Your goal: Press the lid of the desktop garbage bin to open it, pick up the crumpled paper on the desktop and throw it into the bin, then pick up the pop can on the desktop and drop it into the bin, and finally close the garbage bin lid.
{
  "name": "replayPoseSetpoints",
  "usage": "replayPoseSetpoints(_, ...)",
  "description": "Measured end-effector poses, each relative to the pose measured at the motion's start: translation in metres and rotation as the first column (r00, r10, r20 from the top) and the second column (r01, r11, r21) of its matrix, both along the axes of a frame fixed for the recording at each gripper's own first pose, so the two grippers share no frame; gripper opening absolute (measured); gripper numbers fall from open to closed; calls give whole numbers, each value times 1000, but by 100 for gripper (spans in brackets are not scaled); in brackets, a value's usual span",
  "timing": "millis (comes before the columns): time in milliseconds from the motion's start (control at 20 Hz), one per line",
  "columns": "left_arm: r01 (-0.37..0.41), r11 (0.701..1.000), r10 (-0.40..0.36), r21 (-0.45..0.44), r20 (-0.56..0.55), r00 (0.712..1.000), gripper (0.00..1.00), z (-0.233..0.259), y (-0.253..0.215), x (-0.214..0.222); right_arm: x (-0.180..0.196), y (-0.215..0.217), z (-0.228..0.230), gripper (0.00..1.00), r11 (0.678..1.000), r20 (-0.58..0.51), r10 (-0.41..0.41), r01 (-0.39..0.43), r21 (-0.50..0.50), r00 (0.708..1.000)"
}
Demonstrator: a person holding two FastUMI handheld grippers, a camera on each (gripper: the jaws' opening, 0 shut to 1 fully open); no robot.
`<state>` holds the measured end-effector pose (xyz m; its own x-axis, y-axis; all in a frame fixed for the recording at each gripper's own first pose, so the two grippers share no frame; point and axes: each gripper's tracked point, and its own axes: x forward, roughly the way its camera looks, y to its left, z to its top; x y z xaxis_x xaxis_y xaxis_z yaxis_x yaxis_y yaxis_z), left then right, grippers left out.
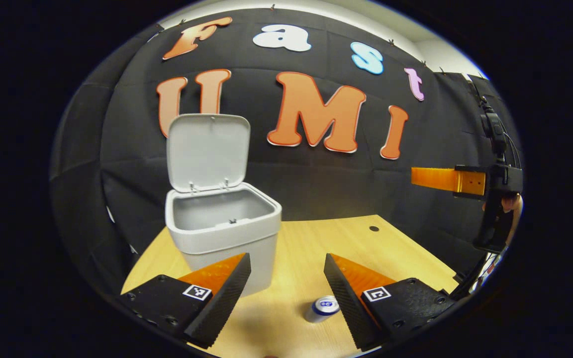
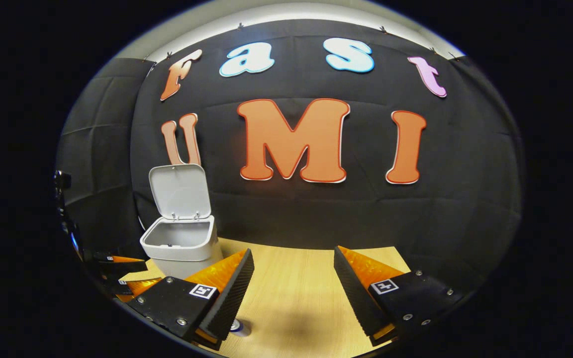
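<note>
- Reaching for the pop can (image 1: 322, 308) looks like the step in hand; the garbage bin (image 1: 222, 226) stands left of centre in the left gripper view with its lid (image 1: 208, 151) raised upright, and no crumpled paper shows on the desk (image 1: 316, 248), so the paper is probably already inside, though the bin's bottom is hidden.
- The can sits at the bottom of that view, just beside the right finger of the left tongs (image 1: 286, 291), which are spread wide and hold nothing.
- Centre the can between the fingers before clenching; it is round and light, so a one-sided touch could roll it away.
- The right tongs (image 2: 291, 293) are likewise released and empty; in the right gripper view the can (image 2: 239, 326) peeks out at the bottom edge, under the left finger.
- Carry the can above the bin's rim, clear of the lid, then let go.
</note>
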<state>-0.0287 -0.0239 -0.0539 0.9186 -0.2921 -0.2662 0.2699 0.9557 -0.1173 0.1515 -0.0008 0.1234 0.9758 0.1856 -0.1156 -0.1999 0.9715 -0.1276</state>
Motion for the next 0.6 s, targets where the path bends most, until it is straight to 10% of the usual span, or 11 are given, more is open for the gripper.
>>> replayPoseSetpoints(600,167,985,-150,49,-238,960,96,-118,-81,10,-19,-76,-25,100,993,-71,-110,113,36,991)
